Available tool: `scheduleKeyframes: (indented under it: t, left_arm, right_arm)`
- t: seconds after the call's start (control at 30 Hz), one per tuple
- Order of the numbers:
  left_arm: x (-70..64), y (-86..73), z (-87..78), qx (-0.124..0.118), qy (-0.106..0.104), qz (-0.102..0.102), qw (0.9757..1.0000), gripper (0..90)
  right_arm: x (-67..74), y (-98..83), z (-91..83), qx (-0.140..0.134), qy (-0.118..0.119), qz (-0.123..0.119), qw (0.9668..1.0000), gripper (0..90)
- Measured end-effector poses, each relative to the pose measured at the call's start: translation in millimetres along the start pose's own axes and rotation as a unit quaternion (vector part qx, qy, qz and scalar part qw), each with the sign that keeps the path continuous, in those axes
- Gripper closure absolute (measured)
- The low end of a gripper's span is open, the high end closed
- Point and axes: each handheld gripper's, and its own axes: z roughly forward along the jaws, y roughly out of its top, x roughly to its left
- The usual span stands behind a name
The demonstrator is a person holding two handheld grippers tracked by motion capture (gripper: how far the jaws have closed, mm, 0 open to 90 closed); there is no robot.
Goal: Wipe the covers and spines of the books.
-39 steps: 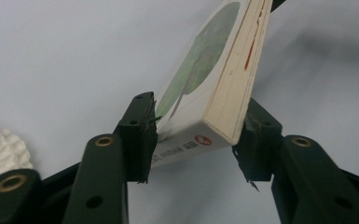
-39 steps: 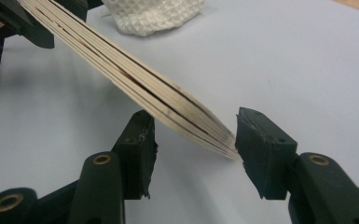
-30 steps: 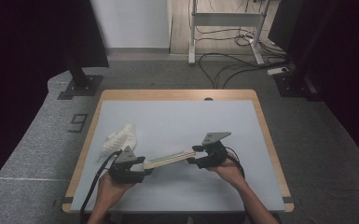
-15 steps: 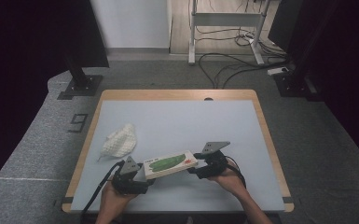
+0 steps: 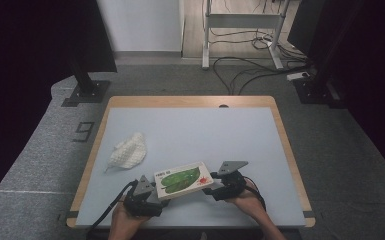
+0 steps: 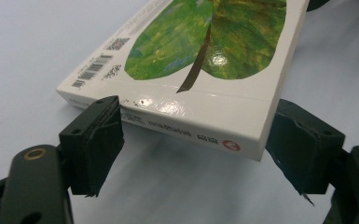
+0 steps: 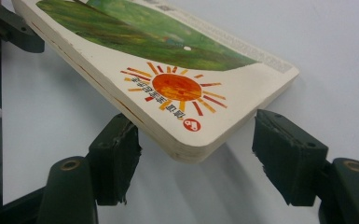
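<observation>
A white board book (image 5: 182, 180) with a green leaf and an orange sun on its cover lies face up near the table's front edge, between my two grippers. My left gripper (image 5: 158, 193) is at its left end. In the left gripper view the book's spine (image 6: 186, 119) spans the gap of that gripper (image 6: 200, 144), whose left pad (image 6: 95, 135) overlaps the spine's end; a shadow lies under the book. My right gripper (image 5: 211, 189) faces the book's sun corner (image 7: 177, 93), with daylight on both sides of the corner inside its jaws (image 7: 200, 151). Both pairs of jaws have just been opening.
A crumpled white cloth (image 5: 127, 151) lies on the pale blue table (image 5: 190, 101) at the left. Behind the table stand a dark monitor stand (image 5: 85, 92) and a metal frame with cables (image 5: 240, 65) on the floor.
The book has turned from edge-on to cover up. Both hands have come down and toward the front edge with it. The cloth has not moved.
</observation>
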Motion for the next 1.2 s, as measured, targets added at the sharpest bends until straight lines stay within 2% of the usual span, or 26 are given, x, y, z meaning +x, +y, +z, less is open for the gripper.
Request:
scheduleKeyframes:
  t: [0.33, 0.5, 0.73, 0.9, 0.97, 1.03, 1.2]
  left_arm:
    - [-8.4, -8.8, 6.0, 0.016, 0.021, 0.017, 0.9995, 20.3]
    - [-9.3, -12.1, 10.7, 0.025, 0.025, 0.017, 0.9992, 20.0]
    - [0.6, -9.8, 14.3, 0.025, 0.030, 0.010, 0.9992, 20.1]
    - [12.9, -5.9, 22.1, 0.025, 0.025, 0.006, 0.9994, 20.5]
    - [17.6, -4.9, 25.4, 0.024, 0.017, 0.003, 0.9996, 20.6]
    - [19.5, -4.2, 28.2, 0.026, 0.013, 0.002, 0.9996, 21.6]
    - [18.8, -4.6, 28.7, 0.027, 0.013, 0.004, 0.9996, 21.0]
  right_arm:
    - [6.4, -11.7, 2.9, 0.008, -0.001, -0.001, 1.0000, 30.8]
    - [8.1, -14.8, 5.7, 0.020, -0.008, -0.015, 0.9997, 31.1]
    - [2.8, -14.2, 13.1, 0.015, -0.008, -0.008, 0.9998, 31.0]
    - [-5.0, -10.4, 19.4, 0.014, -0.020, -0.006, 0.9997, 31.5]
    - [-7.8, -9.3, 20.9, 0.013, -0.024, -0.007, 0.9996, 32.3]
    - [-8.8, -8.6, 21.9, 0.014, -0.032, -0.008, 0.9993, 32.5]
    - [-8.5, -8.4, 22.2, 0.017, -0.034, -0.013, 0.9992, 31.7]
